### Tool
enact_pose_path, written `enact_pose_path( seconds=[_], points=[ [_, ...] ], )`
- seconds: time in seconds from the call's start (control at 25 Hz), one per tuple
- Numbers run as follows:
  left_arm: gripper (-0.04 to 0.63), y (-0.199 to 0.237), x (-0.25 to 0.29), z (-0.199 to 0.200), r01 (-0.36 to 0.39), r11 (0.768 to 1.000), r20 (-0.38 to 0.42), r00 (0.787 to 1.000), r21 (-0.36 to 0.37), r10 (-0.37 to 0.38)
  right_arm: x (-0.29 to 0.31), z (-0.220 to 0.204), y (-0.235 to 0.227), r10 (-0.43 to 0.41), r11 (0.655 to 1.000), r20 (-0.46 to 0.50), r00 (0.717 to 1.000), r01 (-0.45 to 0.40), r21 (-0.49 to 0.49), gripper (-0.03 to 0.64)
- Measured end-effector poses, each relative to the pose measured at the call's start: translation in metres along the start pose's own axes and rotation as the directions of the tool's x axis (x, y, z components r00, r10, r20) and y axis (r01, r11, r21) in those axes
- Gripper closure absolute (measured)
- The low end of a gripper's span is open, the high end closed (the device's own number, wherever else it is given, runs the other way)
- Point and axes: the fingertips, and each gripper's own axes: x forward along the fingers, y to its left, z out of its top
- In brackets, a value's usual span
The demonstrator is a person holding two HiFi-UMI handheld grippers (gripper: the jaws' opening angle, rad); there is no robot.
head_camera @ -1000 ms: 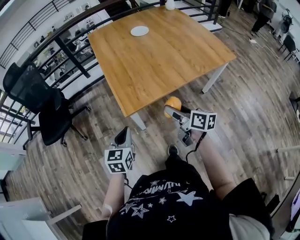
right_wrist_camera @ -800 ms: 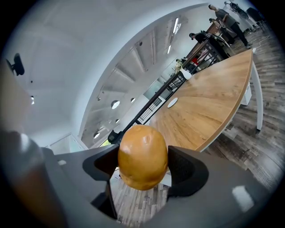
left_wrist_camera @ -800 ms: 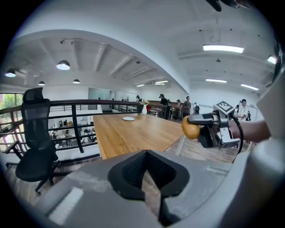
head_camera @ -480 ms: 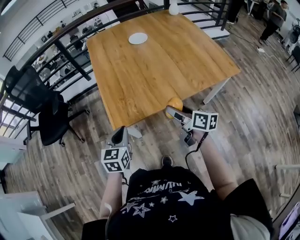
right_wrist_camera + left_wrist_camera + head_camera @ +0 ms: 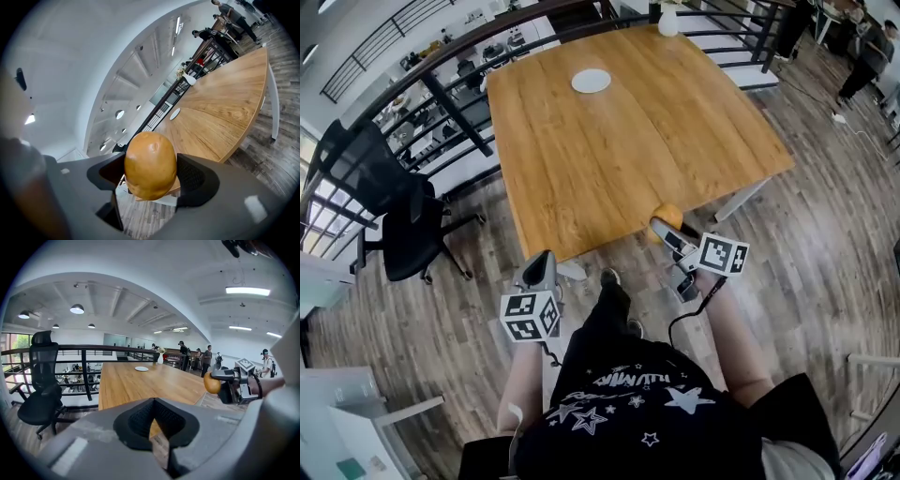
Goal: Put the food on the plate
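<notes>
Right now the right gripper pinches a potato just over the tabletop's near edge. The white plate lies well apart, ahead and leftward on the far side. The left gripper, jaws together and empty, hangs short of the tabletop.

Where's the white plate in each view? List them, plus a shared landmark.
Head view: plate top centre, on the table.
Left gripper view: small, mid-frame.
Right gripper view: just right of centre, above the potato.
Shared landmark: white vase at the table's far edge.
</notes>
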Motion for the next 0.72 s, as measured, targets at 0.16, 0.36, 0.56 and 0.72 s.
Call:
enact_pose_path(
  seconds=[0.16,0.36,0.56,0.72],
  points=[
    [0.594,0.006,0.023,0.017,0.014,1.0,0.016,1.0,0.009,-0.015,0.006,0.017,-0.008,-0.021,1.0,0.014,1.0,0.022,-0.018,0.273],
    [0.594,0.024,0.073,0.046,0.035,0.999,0.038,0.999,0.008,-0.035,0.026,0.052,-0.022,-0.043,0.998,0.029,0.999,0.044,-0.038,0.273],
    [0.594,0.043,0.123,0.078,0.053,0.999,0.04,0.998,-0.007,-0.053,0.064,0.099,-0.038,-0.074,0.996,0.025,0.997,0.075,-0.041,0.273],
    [0.594,0.07,0.167,0.099,0.045,0.999,0.045,0.998,-0.018,-0.045,0.111,0.14,-0.048,-0.082,0.993,0.014,0.997,0.083,-0.079,0.273]
  ],
)
